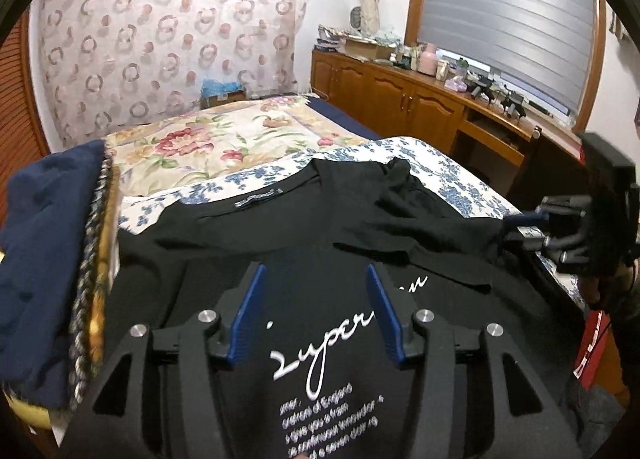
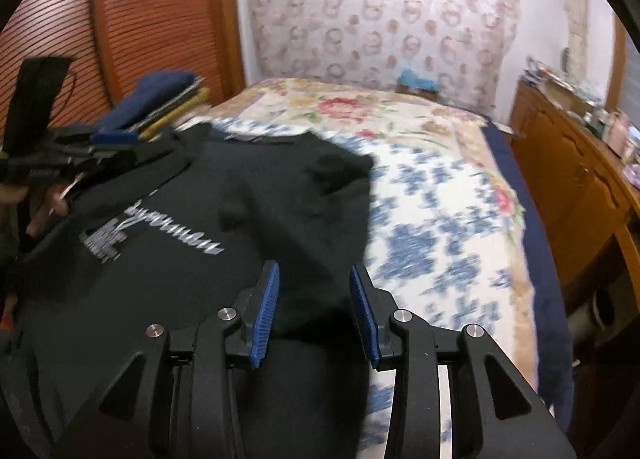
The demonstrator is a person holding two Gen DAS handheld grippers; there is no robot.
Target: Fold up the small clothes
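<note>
The black shirt (image 1: 304, 219) lies flat on the bed (image 1: 452, 175), collar away from both grippers, its folded-in sleeve just ahead of the right gripper (image 2: 314, 283), which like the left gripper (image 1: 316, 287) hovers wide open, holding nothing

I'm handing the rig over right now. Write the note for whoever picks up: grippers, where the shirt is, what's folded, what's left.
Left gripper: open, holding nothing, poised over the printed chest of the black T-shirt.
Right gripper: open, empty, over the shirt's right edge.
Shirt: lies print up on the blue floral sheet, collar away from you.
Done: the right sleeve appears folded in over the body; it sits rumpled.
Left: left side not visibly folded yet, then the bottom-up fold; smooth the sleeve first.
Folded clothes stack sits at the left of the bed.
</note>
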